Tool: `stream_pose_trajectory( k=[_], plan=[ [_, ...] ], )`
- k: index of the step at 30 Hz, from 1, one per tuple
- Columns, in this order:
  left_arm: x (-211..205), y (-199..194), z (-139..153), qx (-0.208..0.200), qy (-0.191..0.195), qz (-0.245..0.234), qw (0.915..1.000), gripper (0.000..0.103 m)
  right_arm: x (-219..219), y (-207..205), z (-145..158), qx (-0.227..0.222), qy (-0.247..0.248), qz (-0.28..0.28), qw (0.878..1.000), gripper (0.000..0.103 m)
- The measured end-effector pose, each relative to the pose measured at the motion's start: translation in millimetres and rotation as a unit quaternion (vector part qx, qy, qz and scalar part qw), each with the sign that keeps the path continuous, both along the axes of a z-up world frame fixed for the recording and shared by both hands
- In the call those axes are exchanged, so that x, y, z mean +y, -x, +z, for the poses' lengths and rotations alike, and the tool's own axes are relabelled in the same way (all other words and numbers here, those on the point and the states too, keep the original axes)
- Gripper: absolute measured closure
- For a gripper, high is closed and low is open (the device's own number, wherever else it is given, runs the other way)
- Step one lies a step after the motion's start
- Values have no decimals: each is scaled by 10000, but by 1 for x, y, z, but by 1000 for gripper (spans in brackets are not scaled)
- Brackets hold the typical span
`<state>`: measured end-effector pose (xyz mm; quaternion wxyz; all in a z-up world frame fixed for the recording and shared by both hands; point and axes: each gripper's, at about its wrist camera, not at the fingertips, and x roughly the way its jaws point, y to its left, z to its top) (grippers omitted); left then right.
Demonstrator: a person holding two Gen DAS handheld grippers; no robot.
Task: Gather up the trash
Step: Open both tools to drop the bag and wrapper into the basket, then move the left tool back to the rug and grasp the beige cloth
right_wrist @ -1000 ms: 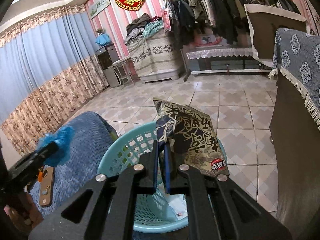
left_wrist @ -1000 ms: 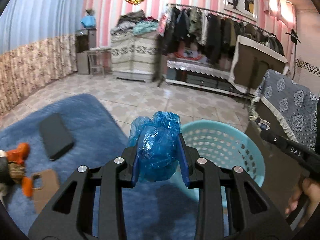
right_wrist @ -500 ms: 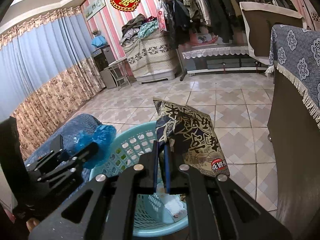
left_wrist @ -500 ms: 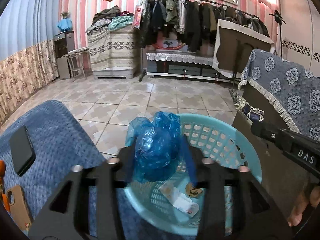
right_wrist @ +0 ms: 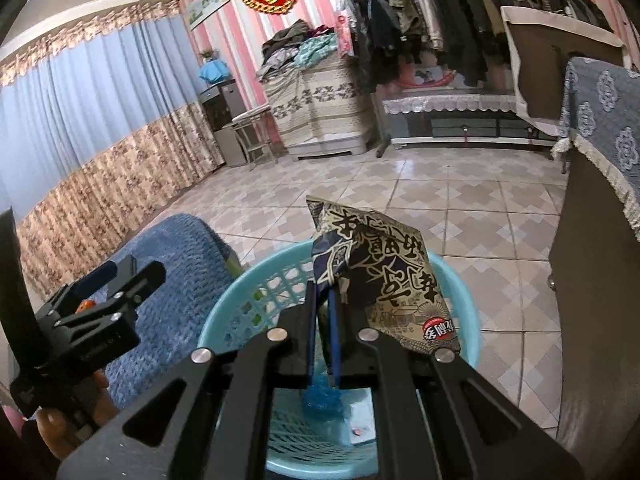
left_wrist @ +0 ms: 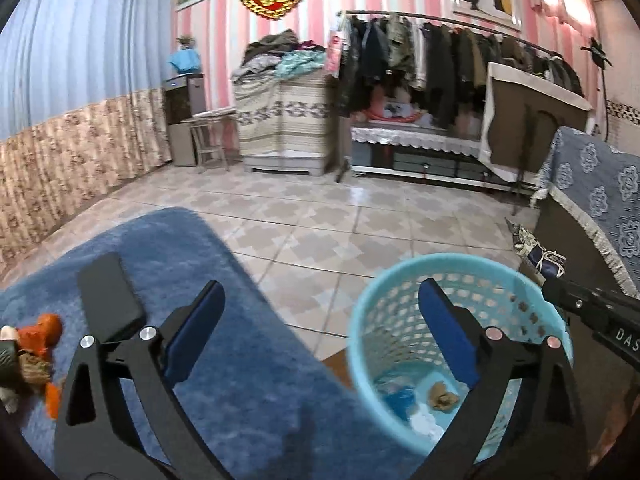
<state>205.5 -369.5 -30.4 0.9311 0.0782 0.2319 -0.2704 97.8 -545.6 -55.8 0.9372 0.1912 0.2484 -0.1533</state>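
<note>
The left gripper has just been opening and its jaws now stand wide apart with nothing between them; its blue pads frame the tiled floor and the near rim of the turquoise plastic basket. The crumpled blue plastic bag lies at the bottom of that basket, beside a small brown scrap and a bit of white paper. The right gripper is clamped tight on the lower edge of a dark, gold-printed snack packet, which stands upright above the basket's opening, over its far rim in the right wrist view. The basket stands on the floor just beside a blue rug-like cover at the left. On that cover, well away from the basket, lie a black phone and, nearer the left edge, an orange and brown toy. At the right, the cabinet draped with a blue flowered cloth stands close to the basket.
</note>
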Motion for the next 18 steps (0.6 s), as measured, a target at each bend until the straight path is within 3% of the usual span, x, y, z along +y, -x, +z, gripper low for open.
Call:
stream_pose_trajectory(
  k=[9,10,12,16,18],
  plan=[
    [42,-2,5,-56,52,373,9993,7,35,-32,-9,258,267,196,9991,95],
    [46,-2,6,-87,37,403,9991,6,37,-34,-11,302,304,180,9989,92],
    [53,-1,8,-137,14,445,9989,6,40,-35,-11,345,336,145,9987,63],
    [65,1,11,-166,31,545,9984,6,43,-35,-8,330,357,91,9988,50],
    [72,1,12,-131,70,567,9983,6,46,-35,-8,378,366,97,9986,35]
  ],
)
